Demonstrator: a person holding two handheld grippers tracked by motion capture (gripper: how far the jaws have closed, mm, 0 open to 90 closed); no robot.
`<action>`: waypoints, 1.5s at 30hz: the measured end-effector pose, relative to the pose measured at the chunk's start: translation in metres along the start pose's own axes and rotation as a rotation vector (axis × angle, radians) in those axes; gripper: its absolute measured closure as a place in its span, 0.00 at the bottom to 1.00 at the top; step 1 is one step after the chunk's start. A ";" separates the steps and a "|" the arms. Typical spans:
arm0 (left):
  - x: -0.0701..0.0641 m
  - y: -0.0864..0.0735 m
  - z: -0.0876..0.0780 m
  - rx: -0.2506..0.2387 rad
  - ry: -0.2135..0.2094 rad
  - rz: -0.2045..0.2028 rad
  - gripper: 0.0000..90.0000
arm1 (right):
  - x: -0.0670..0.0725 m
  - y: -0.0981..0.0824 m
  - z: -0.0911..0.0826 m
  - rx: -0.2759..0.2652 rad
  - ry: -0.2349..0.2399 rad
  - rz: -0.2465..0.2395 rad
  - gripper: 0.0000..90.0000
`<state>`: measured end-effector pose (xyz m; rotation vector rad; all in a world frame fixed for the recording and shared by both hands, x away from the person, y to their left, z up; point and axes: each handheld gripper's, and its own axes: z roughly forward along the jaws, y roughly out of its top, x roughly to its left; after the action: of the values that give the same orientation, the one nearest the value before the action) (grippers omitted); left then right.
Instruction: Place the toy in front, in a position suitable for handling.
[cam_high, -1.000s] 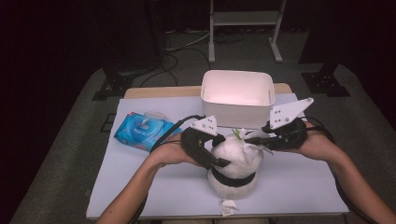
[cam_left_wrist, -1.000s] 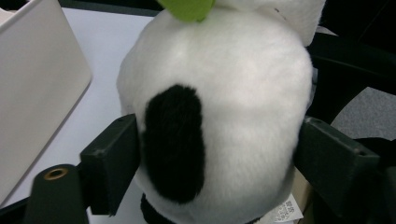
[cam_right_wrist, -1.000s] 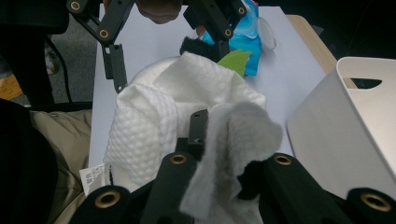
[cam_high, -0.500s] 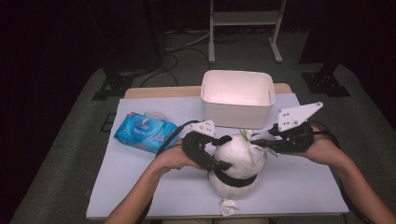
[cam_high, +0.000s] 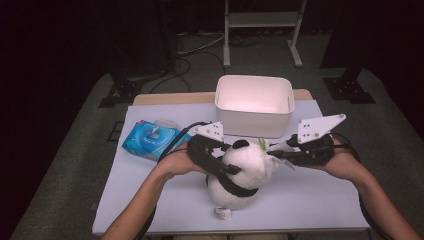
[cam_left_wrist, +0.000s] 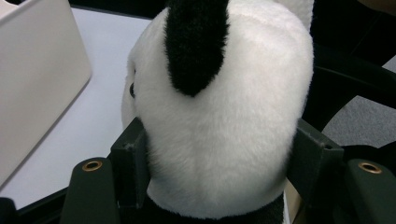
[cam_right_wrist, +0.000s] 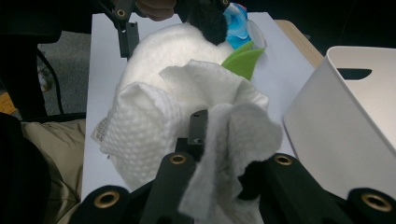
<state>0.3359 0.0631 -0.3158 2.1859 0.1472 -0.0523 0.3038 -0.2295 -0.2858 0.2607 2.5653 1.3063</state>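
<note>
Left gripper (cam_high: 216, 159): jaws have just been closing and are now pressing on the 2 sides of the panda plush toy's head (cam_left_wrist: 219, 126); in the left gripper view each jaw is lying flat against the white fur, so the head is being grasped.

Right gripper (cam_high: 287, 152): jaws are sitting nearly closed, clenching a white wet wipe (cam_right_wrist: 219, 140); in the right gripper view the cloth is bunching over and around both jaws.

Wipe contact: the wipe is lying against the white fur of the toy's head, just beside a green felt leaf (cam_right_wrist: 243, 60).

Panda plush toy (cam_high: 240, 172): sitting upright on the white table (cam_high: 320, 200) near its front edge, between the 2 hands, in front of the white plastic bin (cam_high: 254, 102).

Blue wipes pack (cam_high: 150, 140): lying at the table's left, well apart from the bin.

Hidden: the toy's face is turning away from the left gripper view, with 1 black ear (cam_left_wrist: 196, 42) and part of 1 eye showing; the right jaw tips are being covered by the wipe.

Cut off: both forearms are running off the bottom edge of the high view.

Hard to make out: a small white tag (cam_high: 223, 213) at the toy's base, print unreadable.
</note>
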 end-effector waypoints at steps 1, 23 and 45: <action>-0.001 0.001 0.001 0.003 0.000 0.006 0.37 | 0.001 -0.001 0.000 0.000 -0.001 0.007 0.87; -0.007 0.016 0.019 0.040 -0.012 0.053 0.36 | 0.002 0.033 -0.002 0.074 -0.008 -0.086 0.87; -0.003 0.014 0.006 0.028 0.004 0.025 0.36 | -0.004 -0.039 -0.020 0.000 -0.031 0.100 0.86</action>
<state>0.3344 0.0497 -0.3072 2.2156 0.1216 -0.0363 0.3000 -0.2688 -0.3060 0.4110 2.5561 1.3255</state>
